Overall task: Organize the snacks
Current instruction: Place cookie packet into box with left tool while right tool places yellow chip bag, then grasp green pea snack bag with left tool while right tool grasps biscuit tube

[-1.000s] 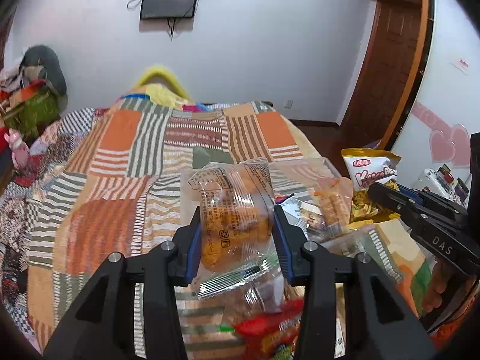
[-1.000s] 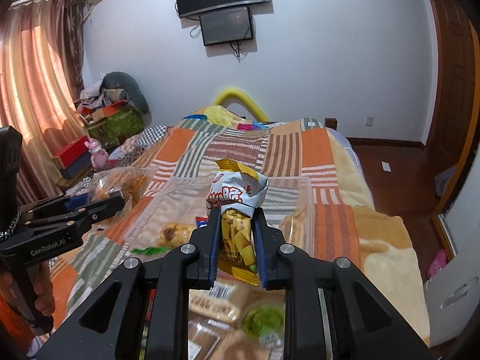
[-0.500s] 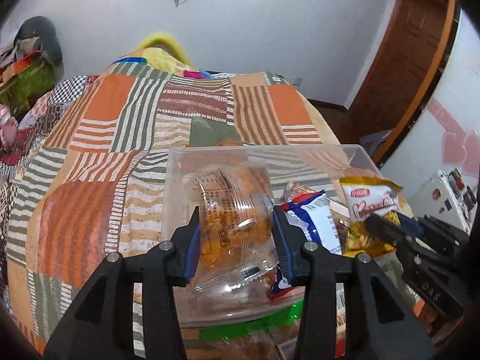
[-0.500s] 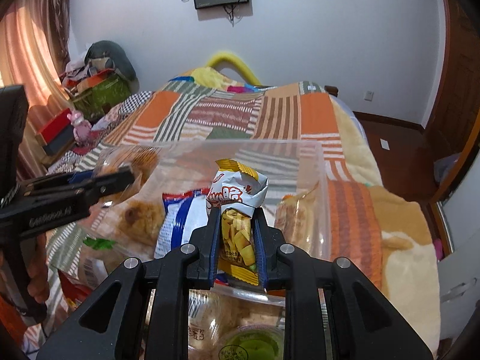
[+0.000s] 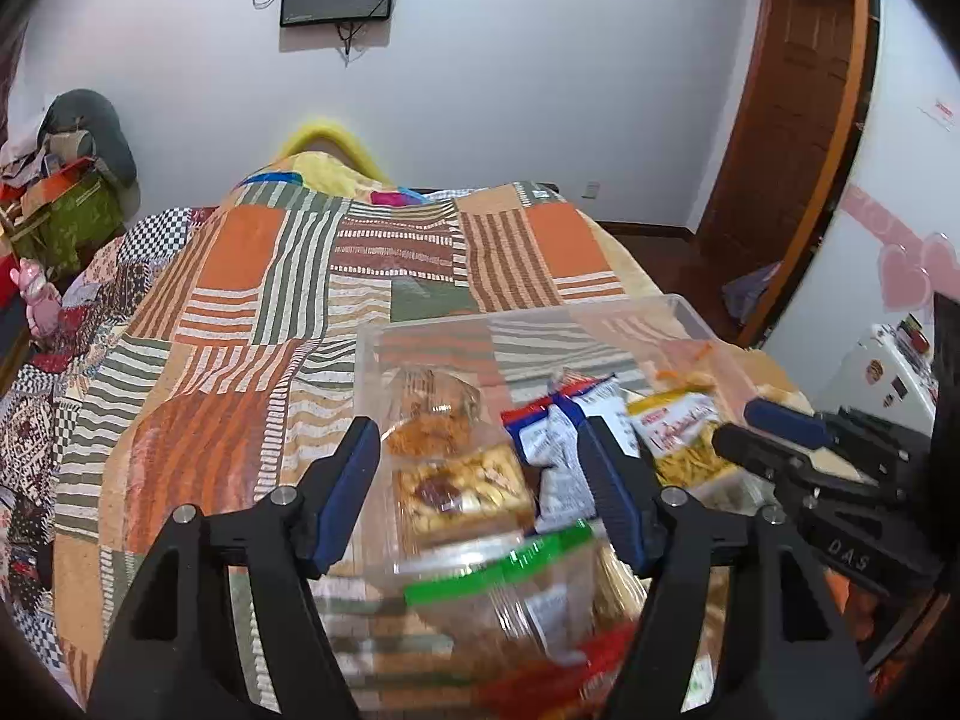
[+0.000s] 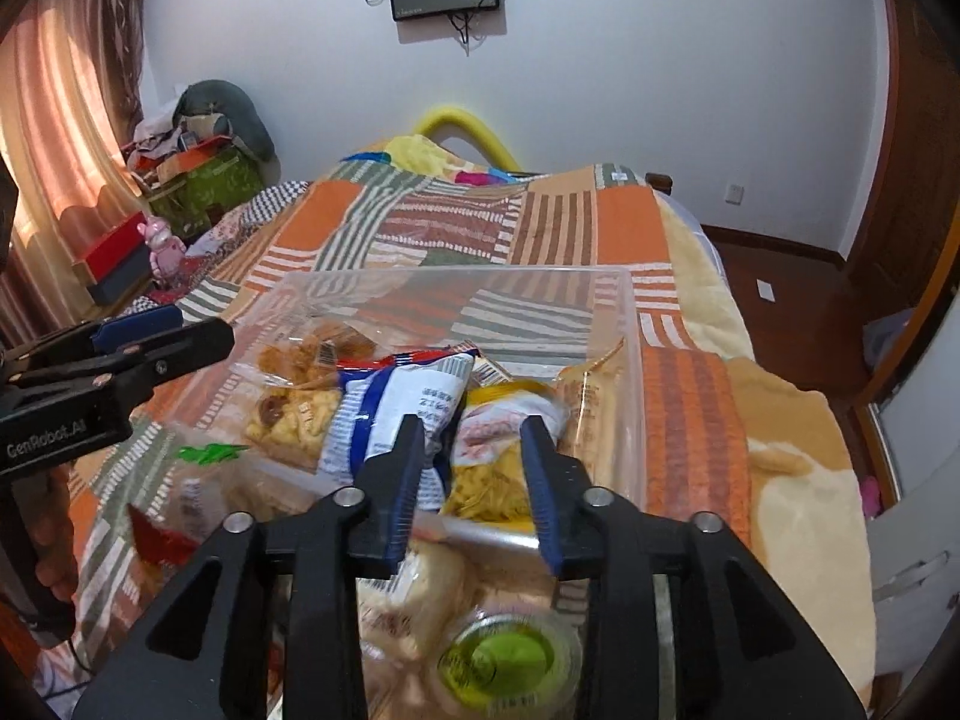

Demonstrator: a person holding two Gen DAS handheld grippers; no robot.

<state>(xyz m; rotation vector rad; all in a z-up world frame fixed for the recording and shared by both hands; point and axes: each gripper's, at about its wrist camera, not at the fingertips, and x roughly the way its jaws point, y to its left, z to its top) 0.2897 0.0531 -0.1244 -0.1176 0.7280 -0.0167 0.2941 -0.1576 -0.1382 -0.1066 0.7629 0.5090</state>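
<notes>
My left gripper [image 5: 480, 462] is matte black with blue ribbed finger pads [image 5: 348, 492] and round silver screws, and its side reads "GenRobot.AI" in the right wrist view. My right gripper [image 6: 471, 480] is built the same, with "DAS" printed on its side and bare skin beneath.

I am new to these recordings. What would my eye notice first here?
First, the clear plastic box on the orange striped patchwork bedspread, filled with snacks. A blue-and-white packet lies beside a yellow chip bag. In front, the left gripper and right gripper are both open, holding nothing.
</notes>
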